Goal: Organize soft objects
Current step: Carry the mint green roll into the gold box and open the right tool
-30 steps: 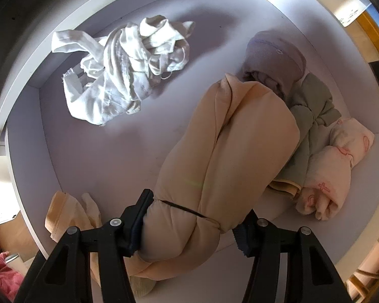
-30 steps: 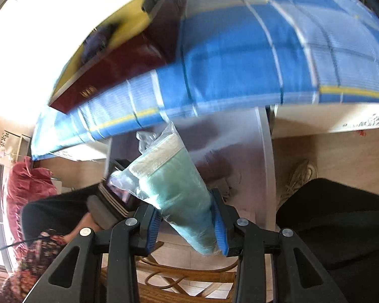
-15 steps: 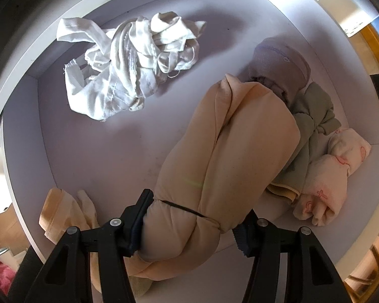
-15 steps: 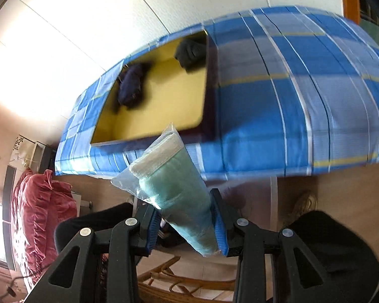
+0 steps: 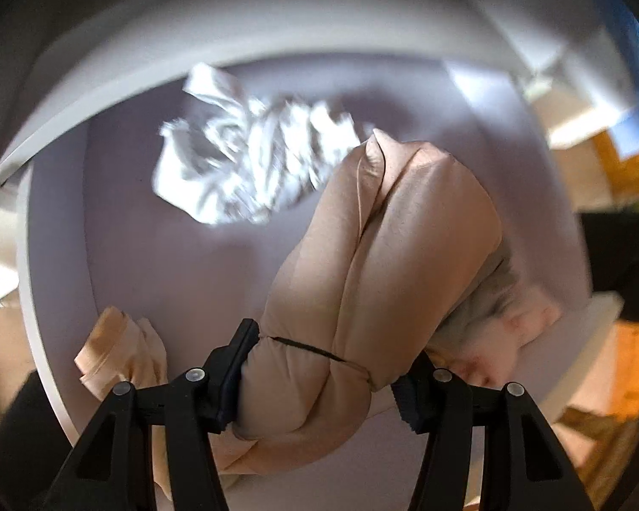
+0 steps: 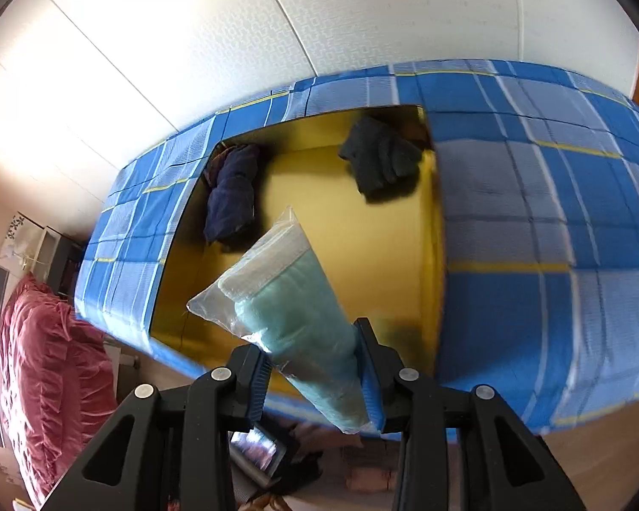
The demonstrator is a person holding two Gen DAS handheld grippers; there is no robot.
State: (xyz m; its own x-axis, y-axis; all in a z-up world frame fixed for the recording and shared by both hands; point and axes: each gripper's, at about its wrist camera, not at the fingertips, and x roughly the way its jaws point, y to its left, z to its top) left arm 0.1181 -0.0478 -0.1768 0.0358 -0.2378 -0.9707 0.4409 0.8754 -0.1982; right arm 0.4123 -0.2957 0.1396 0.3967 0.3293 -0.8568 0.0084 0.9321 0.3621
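Holding a bagged green towel (image 6: 306,319), the right gripper (image 6: 315,377) faces the yellow box (image 6: 426,230) just beyond; the left gripper (image 5: 323,379) clamps a beige roll (image 5: 387,255) over the white bin (image 5: 157,255).

A white panelled wall (image 6: 277,42) is running behind the scene in the right wrist view. A crumpled red quilt (image 6: 51,383) is lying at the left edge, beside a dark shelf unit (image 6: 66,266). A small screen device (image 6: 257,453) is lying on the floor near the bottom. Wooden flooring (image 6: 596,460) is showing at lower right. In the left wrist view, orange-brown wooden woodwork (image 5: 617,153) is showing blurred at the right edge.
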